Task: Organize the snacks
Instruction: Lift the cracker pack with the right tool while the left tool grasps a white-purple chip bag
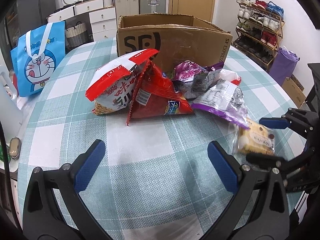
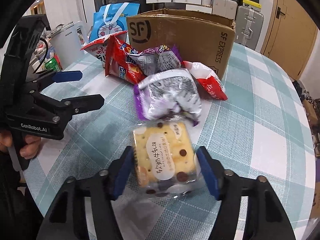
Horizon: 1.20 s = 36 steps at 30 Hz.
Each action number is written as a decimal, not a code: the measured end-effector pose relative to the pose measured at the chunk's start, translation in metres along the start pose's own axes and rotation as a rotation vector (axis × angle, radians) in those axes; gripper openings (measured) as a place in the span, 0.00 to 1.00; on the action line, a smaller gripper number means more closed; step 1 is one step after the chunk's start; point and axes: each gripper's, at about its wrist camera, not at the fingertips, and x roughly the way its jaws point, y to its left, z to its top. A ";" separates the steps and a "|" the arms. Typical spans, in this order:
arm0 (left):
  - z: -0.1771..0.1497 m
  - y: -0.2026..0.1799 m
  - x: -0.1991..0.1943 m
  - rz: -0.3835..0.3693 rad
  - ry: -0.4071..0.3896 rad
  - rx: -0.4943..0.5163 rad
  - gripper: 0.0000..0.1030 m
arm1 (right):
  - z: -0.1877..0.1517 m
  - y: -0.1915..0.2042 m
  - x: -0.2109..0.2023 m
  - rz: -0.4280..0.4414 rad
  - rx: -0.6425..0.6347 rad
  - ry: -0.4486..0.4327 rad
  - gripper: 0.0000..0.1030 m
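A clear packet of yellow crackers (image 2: 166,154) lies on the checked tablecloth (image 2: 250,120), and my right gripper (image 2: 166,172) is shut on it, a blue pad pressed against each side. The same cracker packet (image 1: 254,140) shows in the left wrist view between the right gripper's fingers (image 1: 274,123). Just beyond it lies a purple-edged silver packet (image 2: 170,96). Further back are a red bag (image 1: 158,98), a red-and-white noodle snack bag (image 1: 112,84) and a shiny purple bag (image 1: 188,74). An open cardboard box (image 1: 180,42) stands behind them. My left gripper (image 1: 156,166) is open over bare cloth.
A blue cartoon tote bag (image 1: 38,64) stands at the table's far left, with a white kettle (image 2: 66,42) beside it. Another red-and-white bag (image 2: 210,82) leans by the box's right corner. A shoe rack (image 1: 258,28) and suitcases stand beyond the round table's edge.
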 end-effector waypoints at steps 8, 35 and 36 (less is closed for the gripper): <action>-0.001 0.003 0.001 -0.005 0.004 -0.010 0.99 | 0.000 0.009 -0.014 0.058 -0.040 -0.041 0.58; -0.002 0.002 0.000 -0.012 -0.009 -0.007 0.99 | 0.011 -0.014 -0.066 0.076 0.065 -0.303 0.57; -0.002 0.001 -0.001 -0.012 -0.012 -0.007 0.99 | 0.011 -0.017 -0.066 0.067 0.082 -0.309 0.57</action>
